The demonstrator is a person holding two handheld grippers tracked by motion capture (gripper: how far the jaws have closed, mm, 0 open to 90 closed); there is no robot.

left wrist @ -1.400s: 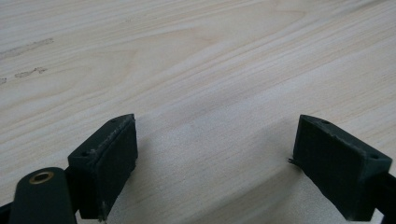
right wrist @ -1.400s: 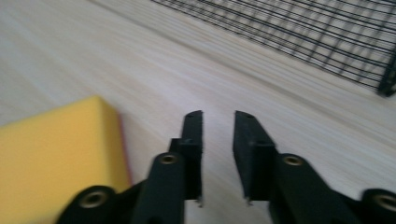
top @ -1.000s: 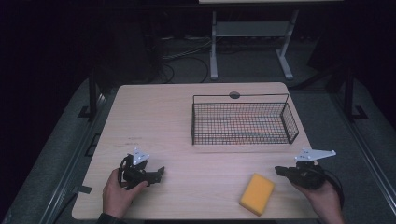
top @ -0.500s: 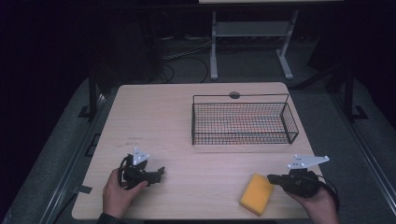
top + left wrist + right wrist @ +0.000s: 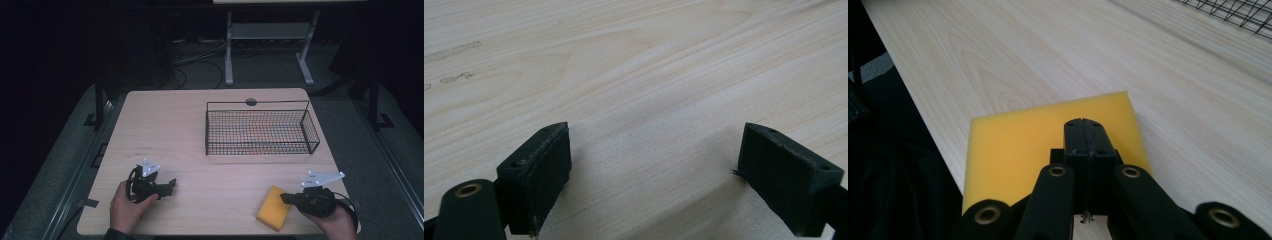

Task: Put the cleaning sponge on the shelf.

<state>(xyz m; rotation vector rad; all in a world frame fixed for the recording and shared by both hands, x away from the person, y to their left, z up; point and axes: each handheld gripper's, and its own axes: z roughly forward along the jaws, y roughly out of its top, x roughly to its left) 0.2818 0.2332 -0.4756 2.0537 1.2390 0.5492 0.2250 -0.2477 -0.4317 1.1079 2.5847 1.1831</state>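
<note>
One yellow sponge (image 5: 1048,145), likely light and squashy; right gripper (image 5: 1089,127), jaws pressed together above it, must spread and pinch opposite edges.

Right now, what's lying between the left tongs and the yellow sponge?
Nothing: in the high view, only bare table separates the left tongs from the yellow sponge.

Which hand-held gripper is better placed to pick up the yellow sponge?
Right. The right hand-held gripper sits with shut jaws just over the yellow sponge; it must open first. The left hand-held gripper is open but over bare table, far across from the sponge.
</note>
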